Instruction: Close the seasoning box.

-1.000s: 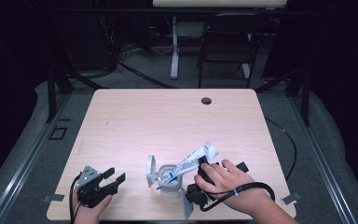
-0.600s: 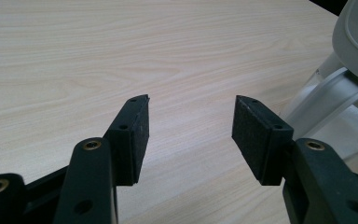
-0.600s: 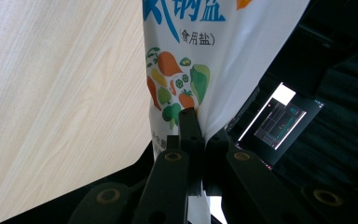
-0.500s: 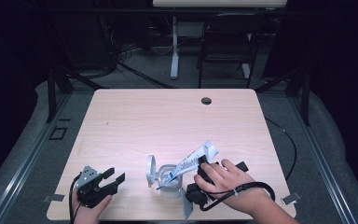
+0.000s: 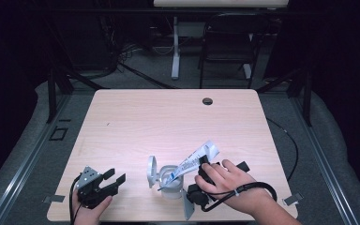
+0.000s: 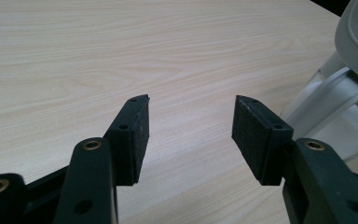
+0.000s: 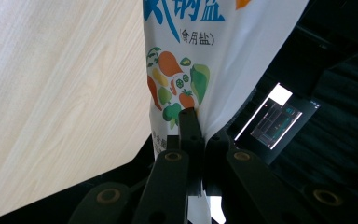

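Salt bag (image 5: 198, 160) tilted mouth-down over clear lidded container (image 5: 168, 180) near the table's (image 5: 168, 122) front edge. Right tool (image 7: 200, 140) pressed together, pinching the bag's edge. Bag judged soft, floppy, slick film; contents shift, so hold near a seam. Left tool (image 6: 189, 126) spread, holding nothing, beside the container (image 6: 335, 98).

Light wood table (image 5: 168, 122), grey carpet floor (image 5: 337, 154), dark room, black folding chair (image 5: 227, 51) behind.
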Demonstrator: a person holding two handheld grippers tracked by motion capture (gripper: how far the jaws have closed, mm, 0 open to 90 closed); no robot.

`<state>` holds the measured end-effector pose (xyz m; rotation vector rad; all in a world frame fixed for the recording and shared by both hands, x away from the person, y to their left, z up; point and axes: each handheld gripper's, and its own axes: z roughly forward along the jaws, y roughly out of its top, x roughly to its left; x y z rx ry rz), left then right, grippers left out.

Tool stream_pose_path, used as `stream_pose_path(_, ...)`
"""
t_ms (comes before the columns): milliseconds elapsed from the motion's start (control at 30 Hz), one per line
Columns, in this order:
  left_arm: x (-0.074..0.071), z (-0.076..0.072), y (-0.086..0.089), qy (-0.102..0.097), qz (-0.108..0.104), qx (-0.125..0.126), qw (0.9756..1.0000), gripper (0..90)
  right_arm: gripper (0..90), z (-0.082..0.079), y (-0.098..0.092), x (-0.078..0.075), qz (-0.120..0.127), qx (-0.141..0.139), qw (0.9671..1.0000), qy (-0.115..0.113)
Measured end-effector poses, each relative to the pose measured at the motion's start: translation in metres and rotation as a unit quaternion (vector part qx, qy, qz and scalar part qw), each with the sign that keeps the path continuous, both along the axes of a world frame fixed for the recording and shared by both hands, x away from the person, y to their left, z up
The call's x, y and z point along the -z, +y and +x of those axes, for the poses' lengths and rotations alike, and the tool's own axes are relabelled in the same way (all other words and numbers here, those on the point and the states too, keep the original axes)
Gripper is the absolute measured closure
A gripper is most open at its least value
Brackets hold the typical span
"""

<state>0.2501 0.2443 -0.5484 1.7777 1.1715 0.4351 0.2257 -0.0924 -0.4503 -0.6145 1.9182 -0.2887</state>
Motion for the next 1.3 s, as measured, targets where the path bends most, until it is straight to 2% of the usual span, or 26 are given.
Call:
stream_pose_path(200, -0.0001, -0.0001, -0.0002, 0.001, 0.002, 0.0, 1.0, 46.5, 89.7, -0.0011, 0.0004, -0.0014, -0.004, 0.006, 1.0, 0.001)
stream_pose_path(667, -0.0001, -0.0003, -0.0007, 0.0, 0.002, -0.001, 1.0, 46.5, 89.7, -0.0015, -0.0006, -0.0007, -0.004, -0.001, 1.0, -0.003)
stream_pose_path(733, -0.0003, -0.0004, -0.0005, 0.0, 0.002, 0.0, 1.0, 46.5, 89.7, -0.0028, 0.0005, -0.0018, -0.013, 0.004, 0.9999, -0.006)
stream_pose_path(1300, -0.0004, -0.0007, 0.0, -0.005, -0.002, -0.002, 1.0, 46.5, 89.7, -0.0034, 0.0016, -0.0031, -0.015, 0.002, 0.9999, -0.007)
